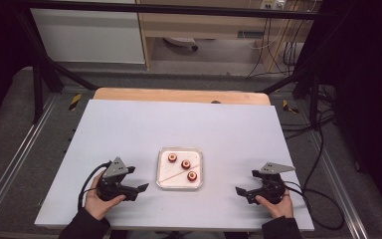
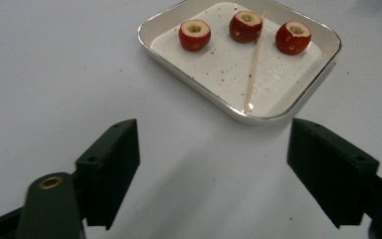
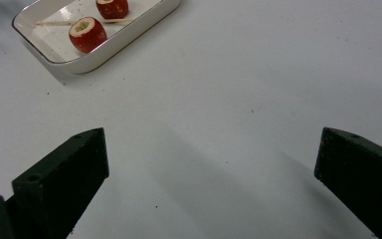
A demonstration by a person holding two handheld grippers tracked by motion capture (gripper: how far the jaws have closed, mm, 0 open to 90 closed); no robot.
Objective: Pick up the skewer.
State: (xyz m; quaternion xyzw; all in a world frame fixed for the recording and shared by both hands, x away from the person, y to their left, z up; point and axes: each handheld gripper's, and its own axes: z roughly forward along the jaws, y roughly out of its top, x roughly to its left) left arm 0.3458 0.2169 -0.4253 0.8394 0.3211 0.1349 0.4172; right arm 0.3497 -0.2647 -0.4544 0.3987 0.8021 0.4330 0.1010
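Observation:
A white square tray (image 1: 166, 172) sits at the near middle of the table and holds three red cored fruits (image 1: 186, 164) and a thin wooden skewer (image 1: 174, 175). My left gripper (image 1: 138, 179) rests just left of the tray, open, nothing between its jaws. In the left gripper view (image 2: 214, 154) the tray (image 2: 219, 64) lies ahead with the fruits (image 2: 245, 26) in a row and the skewer (image 2: 253, 64) lying across it. My right gripper (image 1: 246, 182) stands open to the tray's right. The right gripper view (image 3: 211, 159) has the tray (image 3: 129, 32) at the upper left.
The white tabletop (image 1: 179, 119) stretches wide behind the tray, with a wooden strip (image 1: 179, 95) along its far edge. Black frame bars (image 1: 45, 69) and cables (image 1: 323, 199) run around the table's sides.

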